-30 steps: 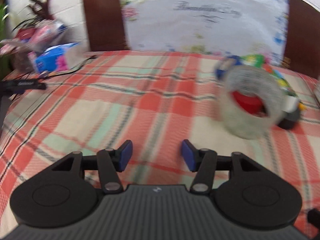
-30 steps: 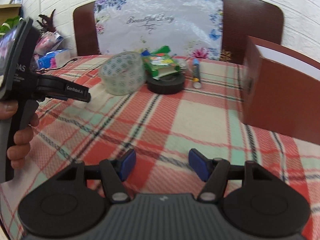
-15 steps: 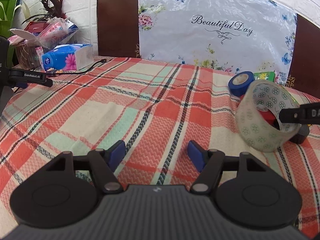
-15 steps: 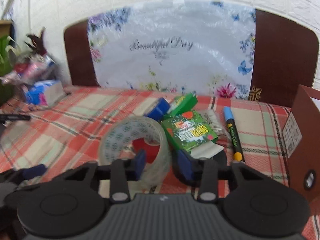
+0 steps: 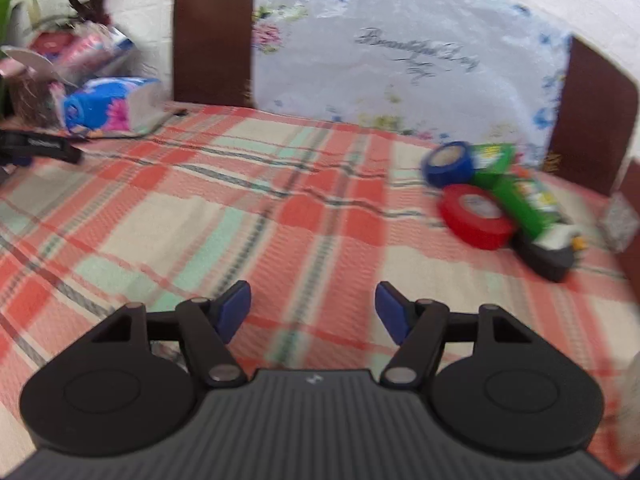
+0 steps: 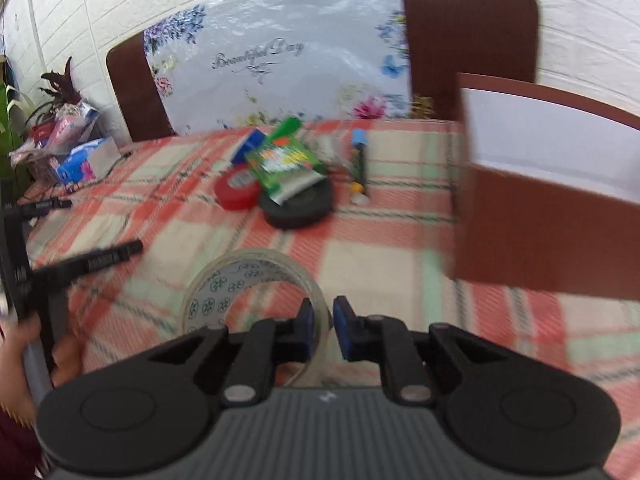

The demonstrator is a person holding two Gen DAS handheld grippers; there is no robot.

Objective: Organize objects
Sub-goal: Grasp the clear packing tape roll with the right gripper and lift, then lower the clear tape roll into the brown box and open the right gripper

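My right gripper (image 6: 322, 330) is shut on the wall of a clear tape roll (image 6: 224, 284) and holds it above the plaid tablecloth (image 6: 380, 264), left of an open brown box (image 6: 552, 216). A red tape roll (image 6: 237, 192), a black tape roll (image 6: 298, 206), a green packet (image 6: 286, 164), a blue tape roll (image 6: 246, 146) and a marker (image 6: 358, 164) lie in a cluster at the back. My left gripper (image 5: 313, 312) is open and empty over the cloth; the red tape roll (image 5: 474, 216) and blue tape roll (image 5: 448, 164) lie to its far right.
A blue tissue pack (image 5: 112, 106) and wrapped items (image 5: 76, 52) sit at the far left. A floral "Beautiful Day" sheet (image 6: 276, 68) leans on a dark headboard (image 6: 468, 32). The left gripper's handle and the hand (image 6: 36, 300) are at the left edge.
My right gripper closed on the clear tape roll and pulled it back from the cluster toward me. The red roll behind it is now uncovered. The left gripper swung slightly.
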